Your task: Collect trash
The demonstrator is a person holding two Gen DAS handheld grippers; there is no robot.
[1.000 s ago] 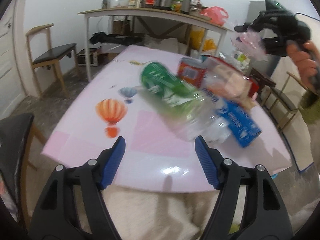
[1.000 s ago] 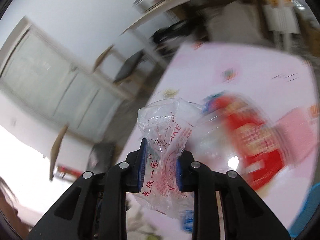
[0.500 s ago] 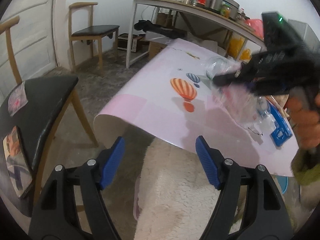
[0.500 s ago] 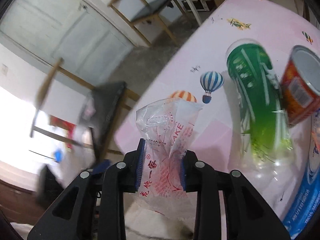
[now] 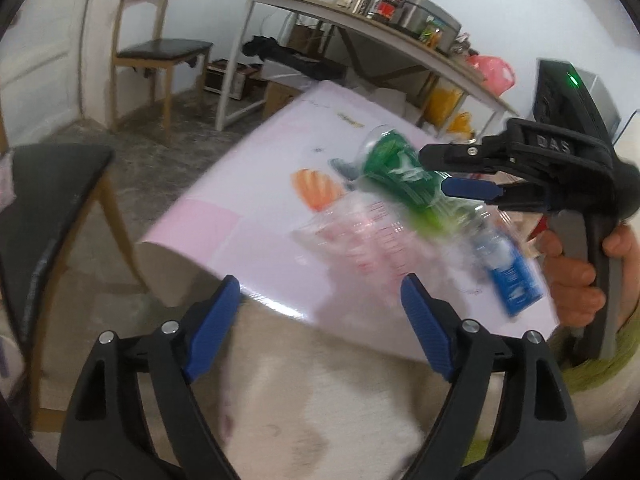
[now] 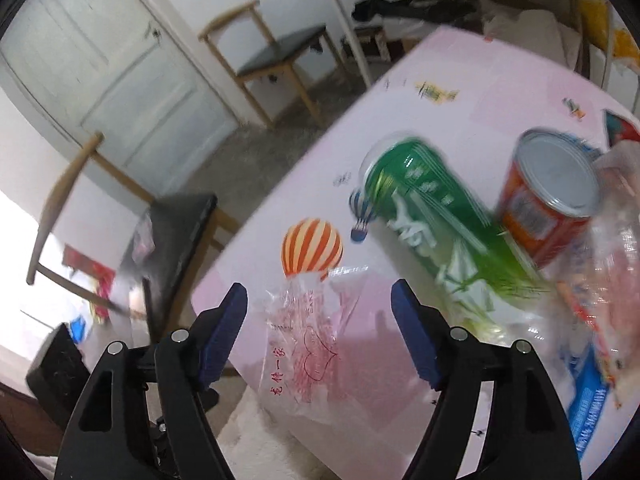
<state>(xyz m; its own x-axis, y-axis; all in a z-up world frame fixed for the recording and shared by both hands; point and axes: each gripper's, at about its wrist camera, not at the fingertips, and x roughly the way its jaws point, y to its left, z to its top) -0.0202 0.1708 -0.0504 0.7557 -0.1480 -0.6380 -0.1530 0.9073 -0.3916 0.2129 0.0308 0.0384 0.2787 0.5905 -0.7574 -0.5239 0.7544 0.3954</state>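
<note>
A clear plastic wrapper (image 6: 308,344) with red print is loose between my right gripper's (image 6: 318,300) jaws, which are opening; neither pad touches it. In the left wrist view the wrapper (image 5: 360,232) is a blur just below the right gripper (image 5: 444,172), over the pink table's (image 5: 248,200) near corner. My left gripper (image 5: 320,286) is in front of the table edge, jaws opening, nothing between them. On the table lie a green bottle (image 6: 432,216), a red can (image 6: 548,208) and a blue packet (image 5: 512,280).
A black-seated chair (image 5: 44,208) stands close at the left, another chair (image 5: 160,52) by the wall. A long side table (image 5: 360,12) with jars and a pot is behind. A white fluffy cloth (image 5: 320,400) lies below the table edge. A person's hand (image 5: 576,280) holds the right gripper.
My right gripper has opened and let go of the wrapper, which has slipped down between the jaws. Both grippers have moved toward the table's near left corner.
</note>
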